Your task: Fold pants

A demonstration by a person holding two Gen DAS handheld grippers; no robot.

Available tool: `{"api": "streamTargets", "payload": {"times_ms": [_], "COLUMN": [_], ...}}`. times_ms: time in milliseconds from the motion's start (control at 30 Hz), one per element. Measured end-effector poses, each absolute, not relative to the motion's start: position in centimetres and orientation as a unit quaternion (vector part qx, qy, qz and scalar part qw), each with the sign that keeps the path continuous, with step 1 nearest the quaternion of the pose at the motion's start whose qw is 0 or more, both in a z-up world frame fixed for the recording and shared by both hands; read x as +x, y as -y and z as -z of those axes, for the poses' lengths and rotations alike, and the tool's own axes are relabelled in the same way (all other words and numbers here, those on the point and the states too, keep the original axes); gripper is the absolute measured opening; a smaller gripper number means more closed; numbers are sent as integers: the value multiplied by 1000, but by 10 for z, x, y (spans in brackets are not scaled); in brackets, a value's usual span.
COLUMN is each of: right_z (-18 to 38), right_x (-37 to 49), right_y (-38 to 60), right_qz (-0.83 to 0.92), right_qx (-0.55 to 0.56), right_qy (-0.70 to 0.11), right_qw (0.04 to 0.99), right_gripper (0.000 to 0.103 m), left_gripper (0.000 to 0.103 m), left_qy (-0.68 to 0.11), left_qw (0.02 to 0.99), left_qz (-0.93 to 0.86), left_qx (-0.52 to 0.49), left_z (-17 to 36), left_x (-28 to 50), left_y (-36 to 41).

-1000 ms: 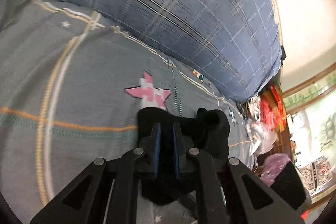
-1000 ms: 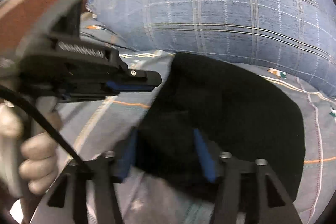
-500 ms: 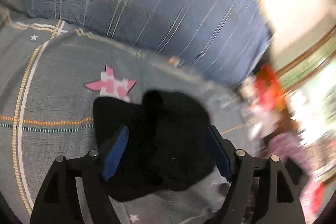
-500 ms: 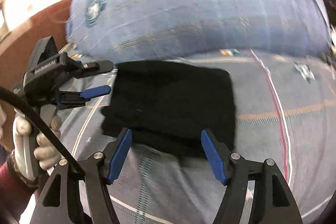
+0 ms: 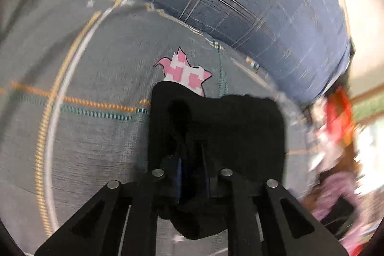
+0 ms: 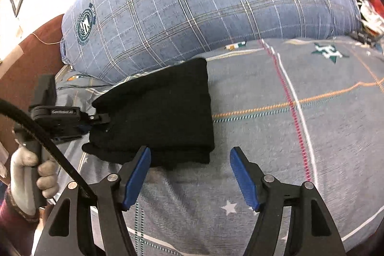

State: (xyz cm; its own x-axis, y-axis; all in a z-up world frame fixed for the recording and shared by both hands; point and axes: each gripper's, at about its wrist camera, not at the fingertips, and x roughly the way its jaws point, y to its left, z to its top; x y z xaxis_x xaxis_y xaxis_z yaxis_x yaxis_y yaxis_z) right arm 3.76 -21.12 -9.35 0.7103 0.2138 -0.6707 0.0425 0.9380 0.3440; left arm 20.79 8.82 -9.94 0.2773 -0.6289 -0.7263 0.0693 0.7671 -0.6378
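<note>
The black pants lie folded into a thick rectangle on the grey patterned bedsheet, close to the blue checked pillow. My left gripper is shut on the near edge of the pants; in the right wrist view it pinches their left edge. My right gripper is open and empty, just in front of the pants' near right corner and not touching them.
A large blue checked pillow lies behind the pants. A pink star patch on the sheet shows just beyond them. Red and pink clutter sits off the bed's far side. A brown headboard is on the left.
My left gripper opened half a second ago and has now closed on the pants' edge. My right gripper stayed open, drew back and shifted right, clear of the fabric.
</note>
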Motion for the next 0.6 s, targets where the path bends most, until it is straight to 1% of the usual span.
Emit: {"api": "streamTargets", "payload": {"times_ms": [67, 100, 233, 267, 300, 367, 467, 533, 567, 600], "right_z": [90, 87, 68, 65, 60, 55, 57, 67, 75, 86], "right_x": [37, 37, 44, 48, 57, 77, 121, 154, 166, 184], "right_y": [210, 211, 220, 221, 223, 221, 218, 218, 219, 220], "right_qz": [-52, -53, -52, -53, -59, -92, -143, -154, -153, -149], "right_qx": [168, 166, 159, 162, 170, 193, 249, 284, 298, 313], "right_qy": [-375, -373, -354, -351, -349, -350, -368, -389, -399, -414], "right_qw": [910, 911, 920, 921, 920, 912, 885, 863, 854, 841], "right_gripper": [74, 74, 74, 74, 74, 74, 74, 74, 74, 74], "left_gripper": [18, 20, 22, 26, 33, 41, 41, 41, 38, 28], "left_qy": [-555, -545, -481, -466, -455, -453, -479, -508, -513, -512], "left_qw": [736, 739, 785, 793, 797, 795, 789, 780, 781, 785], "left_qz": [247, 249, 256, 264, 276, 296, 282, 253, 242, 233], "left_qx": [-300, -308, -294, -289, -285, -275, -261, -262, -262, -258], "left_z": [99, 91, 47, 37, 28, 22, 38, 66, 76, 84], "left_x": [209, 206, 186, 182, 181, 188, 205, 221, 225, 228], "left_y": [-101, -107, -119, -116, -110, -89, -64, -57, -57, -57]}}
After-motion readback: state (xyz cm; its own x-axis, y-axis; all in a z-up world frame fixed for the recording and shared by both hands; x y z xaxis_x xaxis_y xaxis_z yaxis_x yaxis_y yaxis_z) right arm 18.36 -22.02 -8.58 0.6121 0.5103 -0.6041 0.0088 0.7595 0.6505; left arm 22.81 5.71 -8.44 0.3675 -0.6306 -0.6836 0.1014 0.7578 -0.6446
